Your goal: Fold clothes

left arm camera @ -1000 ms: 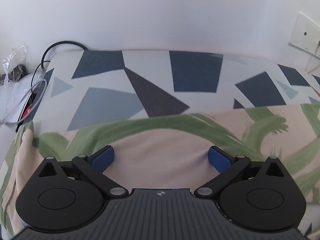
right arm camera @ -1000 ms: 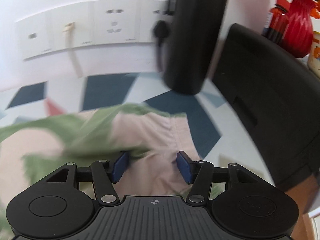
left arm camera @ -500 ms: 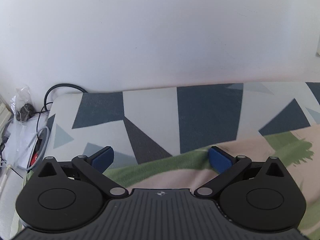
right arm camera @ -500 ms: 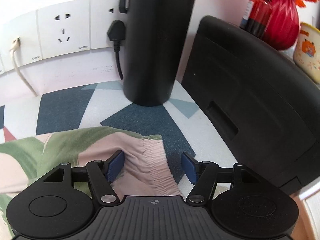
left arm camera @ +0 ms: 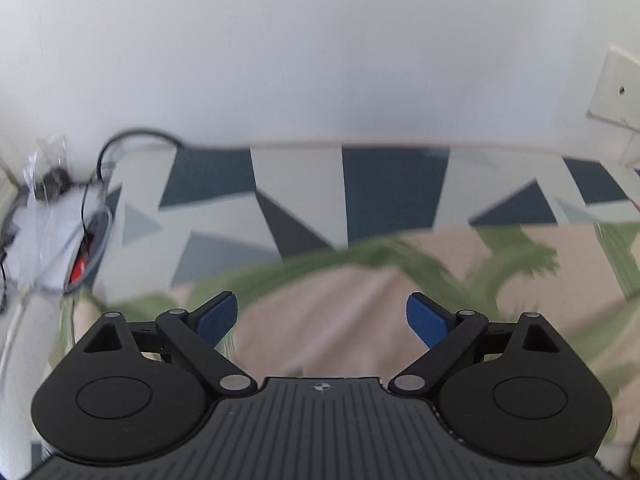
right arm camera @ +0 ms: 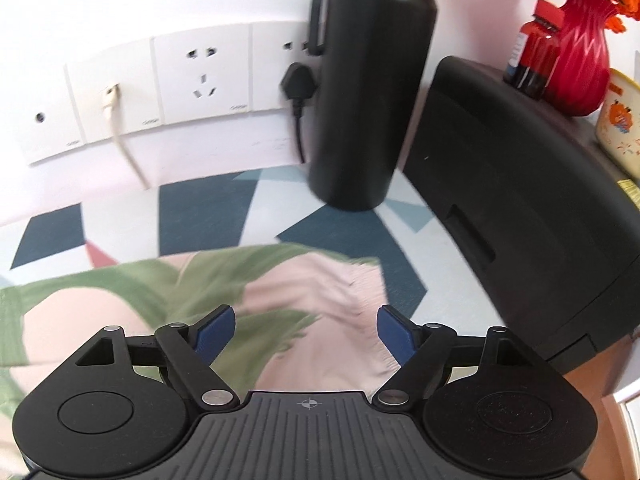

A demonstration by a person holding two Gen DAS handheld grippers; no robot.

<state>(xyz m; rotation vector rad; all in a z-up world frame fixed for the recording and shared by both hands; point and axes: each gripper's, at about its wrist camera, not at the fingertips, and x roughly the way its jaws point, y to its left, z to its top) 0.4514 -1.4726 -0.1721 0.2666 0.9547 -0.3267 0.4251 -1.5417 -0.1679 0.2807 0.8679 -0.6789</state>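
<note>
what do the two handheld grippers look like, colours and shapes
The left gripper and the right gripper look alike: black plastic, with a ribbed grey-black body bearing a small crosshair mark, two round black discs either side, black link arms with silver pins, and blue textured pads on the fingertips. No hand or sleeve shows.

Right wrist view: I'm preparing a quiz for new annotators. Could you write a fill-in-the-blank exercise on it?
1. The tall black bottle stands on a cloth with a ____ pattern.
2. Beneath the right gripper lies a pink garment with ____ leaf shapes.
3. The ribbed vase holding orange flowers is ____.

Missing words: geometric; green; red
</note>
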